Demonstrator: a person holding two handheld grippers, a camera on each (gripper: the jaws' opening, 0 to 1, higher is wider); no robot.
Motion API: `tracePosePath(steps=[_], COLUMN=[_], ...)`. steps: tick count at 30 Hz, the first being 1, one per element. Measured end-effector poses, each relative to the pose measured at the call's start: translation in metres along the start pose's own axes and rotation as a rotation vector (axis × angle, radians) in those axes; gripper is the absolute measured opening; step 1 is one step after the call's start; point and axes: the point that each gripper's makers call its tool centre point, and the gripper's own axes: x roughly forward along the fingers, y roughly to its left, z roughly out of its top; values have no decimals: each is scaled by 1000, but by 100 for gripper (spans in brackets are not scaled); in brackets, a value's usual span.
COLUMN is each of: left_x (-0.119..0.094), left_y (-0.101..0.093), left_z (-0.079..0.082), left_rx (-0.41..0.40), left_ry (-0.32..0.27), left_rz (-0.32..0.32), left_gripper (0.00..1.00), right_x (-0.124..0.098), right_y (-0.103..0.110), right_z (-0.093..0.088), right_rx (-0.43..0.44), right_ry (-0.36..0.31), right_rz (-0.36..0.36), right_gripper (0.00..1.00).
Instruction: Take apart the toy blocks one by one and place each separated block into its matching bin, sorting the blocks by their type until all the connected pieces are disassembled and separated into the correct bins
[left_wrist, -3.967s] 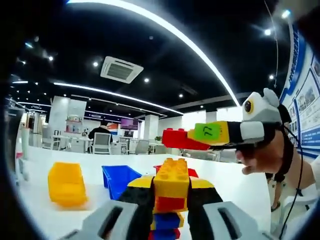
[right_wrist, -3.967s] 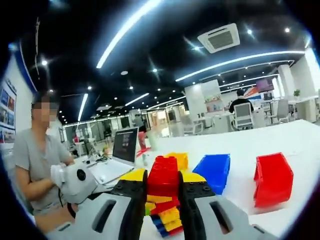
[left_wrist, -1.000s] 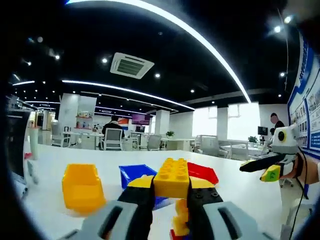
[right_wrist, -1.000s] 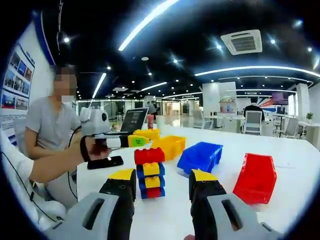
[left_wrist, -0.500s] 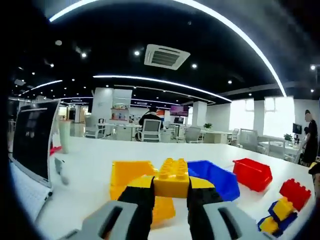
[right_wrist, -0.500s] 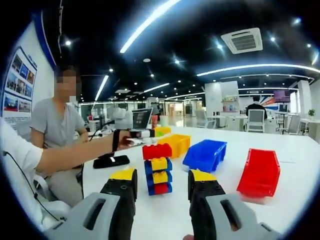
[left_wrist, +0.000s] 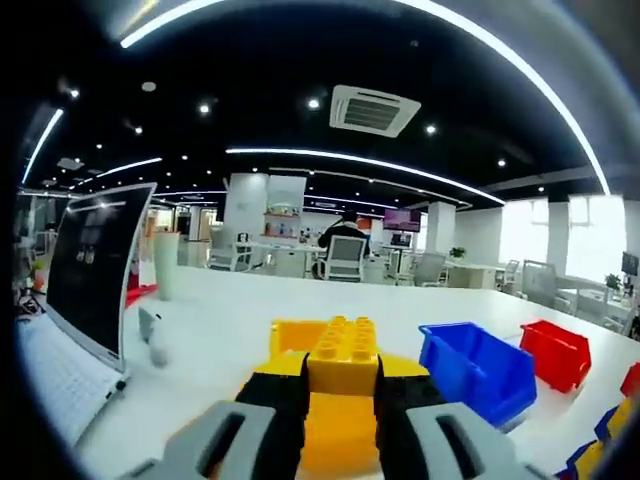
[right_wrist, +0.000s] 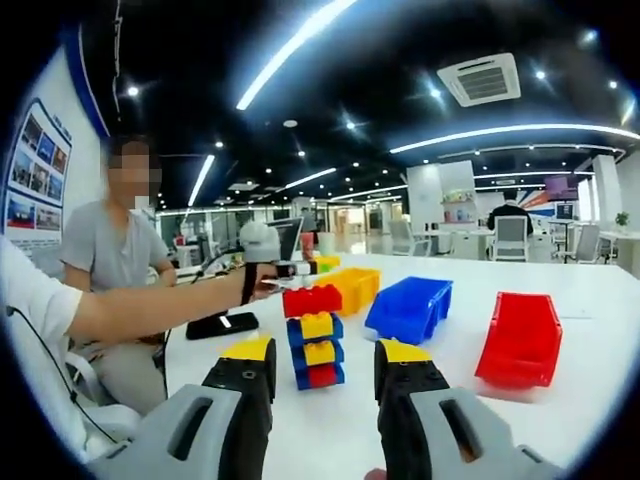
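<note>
My left tongs (left_wrist: 342, 400) grip a yellow block (left_wrist: 343, 354) directly above the yellow bin (left_wrist: 335, 430) just ahead on the desk (left_wrist: 220, 340), while my right tongs (right_wrist: 318, 385) gape wide facing the remaining block stack (right_wrist: 315, 337).

Three bins, one each yellow (right_wrist: 352, 287), blue (right_wrist: 408, 308) and red (right_wrist: 521, 338); one block stack (right_wrist: 314, 338) of five blocks, namely one red atop, two yellow, one blue and one red; one loose yellow block (left_wrist: 343, 356); one laptop (left_wrist: 85, 300); two grippers, left (left_wrist: 342, 385) and right (right_wrist: 322, 375).
</note>
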Motion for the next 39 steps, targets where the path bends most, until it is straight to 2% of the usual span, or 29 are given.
tracePosePath(steps=[2,5,6,7,9,10,12,17,26,29,32,36,39], left_x=[1,4,5,6,7,6,4,-3,-28,-40,-55,-76,-93], left_y=[3,6,8,9,9,9,6,-1,-30,-35,-53,-73,-88], left_z=[1,-1,-3,-4,-4,-4,-6,-5,9,14,23,26,30], left_rx=[-30,-21,-13,-8,-20,-31,-44,-25,48,51,-9,-19,-17], left_ry=[-12,-9,-7,-8,-9,-8,5,13,-13,-28,-48,-18,-22], left_rz=[6,17,22,24,9,-3,-15,-40,-132,-122,-180,-232,-281], left_gripper=[27,27,32,42,70,74,68,68,66,59,59,59,58], right_x=[0,1,1,1,1,1,1,1,2,3,7,11,16], right_y=[0,-1,-2,-2,-3,-3,-4,-3,-2,-2,-3,-2,0], right_z=[-1,-3,-4,-4,-4,-4,-5,-6,-5,-6,-9,-11,-12], right_rx=[1,0,0,4,16,18,18,14,4,0,-3,22,15], right_ry=[1,5,7,6,0,-1,1,4,5,12,17,17,19], right_rz=[-1,-2,-3,-4,-6,-7,-9,-5,-4,-3,-2,6,9], right_gripper=[41,41,41,40,40,40,40,40,40,40,40,40,40])
